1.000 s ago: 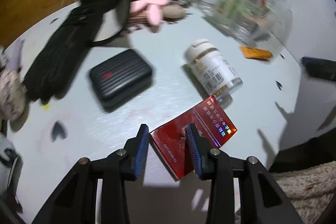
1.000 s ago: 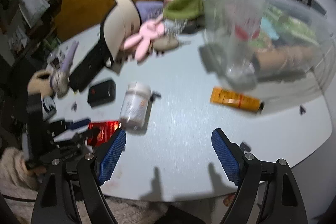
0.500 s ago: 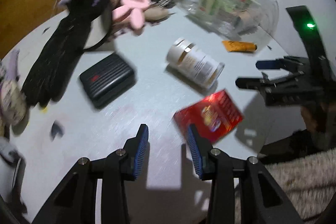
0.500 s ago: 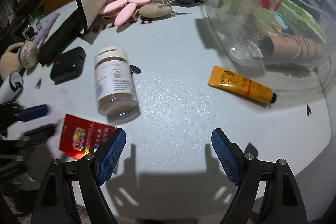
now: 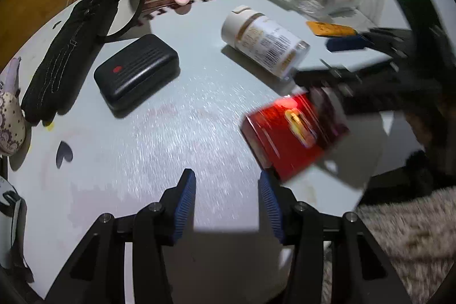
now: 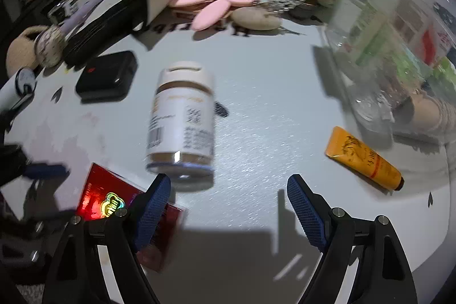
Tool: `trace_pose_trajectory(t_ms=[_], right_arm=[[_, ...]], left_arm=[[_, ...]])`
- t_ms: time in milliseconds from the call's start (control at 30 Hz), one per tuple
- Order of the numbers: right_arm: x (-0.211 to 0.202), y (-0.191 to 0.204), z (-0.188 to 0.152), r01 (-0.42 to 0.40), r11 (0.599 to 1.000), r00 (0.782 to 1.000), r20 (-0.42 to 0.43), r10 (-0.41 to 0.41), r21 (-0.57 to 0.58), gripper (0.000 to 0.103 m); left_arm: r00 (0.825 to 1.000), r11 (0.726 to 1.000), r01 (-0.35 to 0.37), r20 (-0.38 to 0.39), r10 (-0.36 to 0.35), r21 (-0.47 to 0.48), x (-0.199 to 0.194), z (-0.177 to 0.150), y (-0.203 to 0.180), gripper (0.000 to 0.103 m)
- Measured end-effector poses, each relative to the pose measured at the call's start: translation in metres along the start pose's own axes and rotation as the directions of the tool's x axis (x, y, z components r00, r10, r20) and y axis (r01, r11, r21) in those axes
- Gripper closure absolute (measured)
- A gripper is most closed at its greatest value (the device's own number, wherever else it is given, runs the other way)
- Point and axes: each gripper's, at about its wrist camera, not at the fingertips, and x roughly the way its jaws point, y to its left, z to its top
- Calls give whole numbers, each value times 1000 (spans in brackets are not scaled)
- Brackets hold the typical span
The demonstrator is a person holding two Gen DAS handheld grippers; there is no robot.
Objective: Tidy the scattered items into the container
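The left gripper (image 5: 226, 201) hangs over the pale surface (image 5: 171, 138) with its jaws parted a little and nothing between them. The red box (image 5: 290, 133) lies blurred at its 2 o'clock, just beside the right blue pad. The white bottle (image 5: 263, 40) lies on its side at 1 o'clock, the black case (image 5: 136, 70) at 11 o'clock.

The right gripper (image 6: 229, 201) has its jaws spread wide and bare. The bottle (image 6: 182, 118) lies at its 11 o'clock, base close to the left pad; the box (image 6: 105, 198) is at 9 o'clock, partly under that finger. The orange tube (image 6: 363, 158) lies at 2 o'clock, near the clear container (image 6: 399, 27) at 1 o'clock.
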Motion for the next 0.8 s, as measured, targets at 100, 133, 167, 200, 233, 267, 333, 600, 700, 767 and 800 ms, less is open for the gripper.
trace_pose_trajectory(t_ms=[100, 133, 167, 200, 233, 267, 333, 600, 700, 767, 800], right_arm=[[-2, 7, -10, -4, 1000, 1000, -15, 4, -23, 19], [-3, 9, -13, -8, 1000, 1000, -20, 7, -25, 19], [-4, 11, -16, -12, 1000, 1000, -25, 11, -25, 19], [-4, 12, -20, -17, 1000, 999, -32, 16, -24, 19], [-5, 14, -23, -23, 999, 999, -38, 22, -22, 19], [-5, 15, -26, -30, 999, 999, -43, 29, -19, 19], [-7, 17, -31, -35, 999, 998, -48, 34, -12, 19], [-28, -24, -36, -131, 960, 991, -6, 136, 249, 19], [-35, -30, -35, -156, 952, 987, 7, 160, 264, 19], [-35, -25, -34, -149, 963, 988, -1, 153, 225, 19], [-33, -20, -33, -137, 971, 990, -10, 141, 197, 19]], left_arm=[[1000, 1000, -1, 15, 2, -4, 2, 7, 1, 56], [1000, 1000, -1, 18, 1, -4, 4, 10, 2, 56], [1000, 1000, -2, 20, 2, -3, 5, 12, 2, 56], [1000, 1000, -2, 22, 2, -4, 6, 15, 2, 56], [1000, 1000, 3, 24, -3, -8, 7, 17, 3, 56], [1000, 1000, 9, 26, -9, -13, 7, 19, 4, 56], [999, 999, 23, 27, -22, -24, 8, 23, 4, 56], [998, 995, 67, 25, -65, -71, -15, 15, 15, 56], [993, 991, 118, 2, -118, -62, -28, 7, 15, 56], [994, 994, 109, -17, -109, -31, -32, 0, 11, 56], [994, 995, 103, -26, -103, -12, -32, -3, 8, 56]])
